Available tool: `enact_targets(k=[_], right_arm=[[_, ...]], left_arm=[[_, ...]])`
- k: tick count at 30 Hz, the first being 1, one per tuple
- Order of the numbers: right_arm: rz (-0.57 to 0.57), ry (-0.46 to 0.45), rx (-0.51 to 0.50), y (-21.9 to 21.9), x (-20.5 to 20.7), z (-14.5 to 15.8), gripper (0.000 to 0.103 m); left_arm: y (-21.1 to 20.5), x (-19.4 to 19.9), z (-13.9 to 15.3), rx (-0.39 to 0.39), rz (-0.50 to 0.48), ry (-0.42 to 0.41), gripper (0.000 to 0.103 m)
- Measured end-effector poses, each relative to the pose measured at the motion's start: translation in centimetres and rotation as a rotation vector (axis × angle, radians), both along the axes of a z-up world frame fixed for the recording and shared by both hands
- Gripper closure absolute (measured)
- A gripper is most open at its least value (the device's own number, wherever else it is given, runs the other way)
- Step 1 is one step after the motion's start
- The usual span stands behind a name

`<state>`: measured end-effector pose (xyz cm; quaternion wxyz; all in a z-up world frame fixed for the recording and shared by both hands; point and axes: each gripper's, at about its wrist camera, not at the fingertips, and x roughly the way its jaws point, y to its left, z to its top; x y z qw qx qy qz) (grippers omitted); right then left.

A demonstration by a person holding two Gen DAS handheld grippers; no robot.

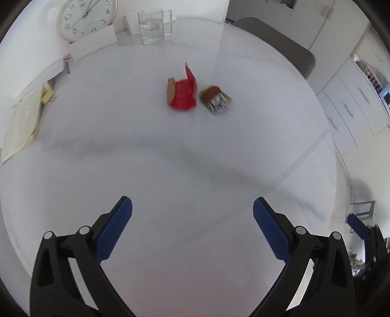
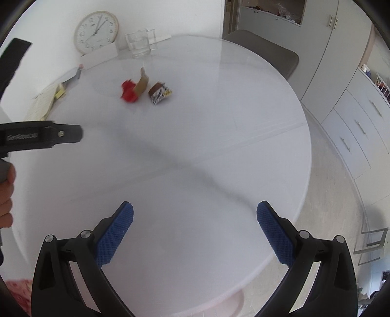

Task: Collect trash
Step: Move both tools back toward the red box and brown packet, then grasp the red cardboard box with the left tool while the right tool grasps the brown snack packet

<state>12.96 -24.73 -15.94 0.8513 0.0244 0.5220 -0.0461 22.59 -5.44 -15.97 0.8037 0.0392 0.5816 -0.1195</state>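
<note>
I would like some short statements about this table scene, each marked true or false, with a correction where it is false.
1. Both hand-held grippers are open and hold nothing. True: the left hand-held gripper and the right hand-held gripper each have their fingers spread apart over the white table.
2. The red carton lies beside the brown and white wrapper. True.
3. The red carton is closed and flat. False: it is torn open, with a flap standing up.
4. The glass pitcher stands between the two pieces of trash. False: it stands at the far edge of the table, near the wall clock.
5. A chair stands behind the table. True.
</note>
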Motion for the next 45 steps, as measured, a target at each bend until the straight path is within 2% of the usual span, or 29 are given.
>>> enact_targets(k=[4, 8, 13, 15, 17, 18, 20, 21, 23, 27, 31, 35, 40, 45], right_arm=[[-0.026, 0.018, 0.013, 0.0, 5.7, -1.5, 0.002], [-0.030, 0.044, 0.026, 0.3, 10.2, -3.1, 0.002], [-0.022, 0.054, 0.064, 0.3, 15.3, -5.4, 0.002], [-0.025, 0.057, 0.073, 0.2, 16.5, -6.2, 0.002], [-0.024, 0.066, 0.083, 0.3, 17.6, -6.8, 0.002], [-0.020, 0.070, 0.090, 0.4, 17.9, -7.0, 0.002], [-0.017, 0.072, 0.098, 0.4, 18.2, -7.1, 0.002], [-0.016, 0.073, 0.101, 0.3, 18.5, -7.1, 0.002], [-0.014, 0.077, 0.108, 0.3, 18.7, -7.0, 0.002], [-0.013, 0.082, 0.109, 0.6, 19.0, -6.9, 0.002], [0.003, 0.082, 0.106, 0.9, 18.7, -6.6, 0.002], [0.036, 0.075, 0.099, 1.8, 19.4, -6.0, 0.002], [0.125, 0.097, 0.096, 3.7, 22.3, -6.8, 0.002], [0.192, 0.135, 0.068, 5.6, 25.6, -8.0, 0.002]], left_arm=[[-1.0, 7.7, -3.1, -0.004, 0.013, 0.035, 0.008], [-1.9, 13.4, -5.7, -0.010, 0.033, 0.067, 0.008], [-2.7, 17.8, -7.4, -0.045, 0.071, 0.091, 0.008], [-3.3, 18.9, -8.0, -0.042, 0.058, 0.103, 0.013], [-4.0, 19.7, -8.7, -0.019, 0.043, 0.119, 0.030], [-4.2, 20.0, -9.0, -0.011, 0.048, 0.126, 0.033], [-4.1, 20.6, -9.8, -0.012, 0.070, 0.160, 0.047], [-3.9, 20.9, -10.2, -0.021, 0.084, 0.182, 0.049], [-3.7, 20.8, -10.0, -0.029, 0.090, 0.165, 0.056], [-3.5, 21.0, -9.9, -0.039, 0.085, 0.156, 0.058], [-2.7, 20.8, -9.3, -0.067, 0.099, 0.140, 0.064], [-0.8, 20.6, -8.0, -0.067, 0.117, 0.100, 0.064], [2.6, 18.2, -5.8, -0.043, 0.133, 0.040, 0.064], [5.4, 16.0, -5.4, -0.046, 0.167, 0.049, 0.063]])
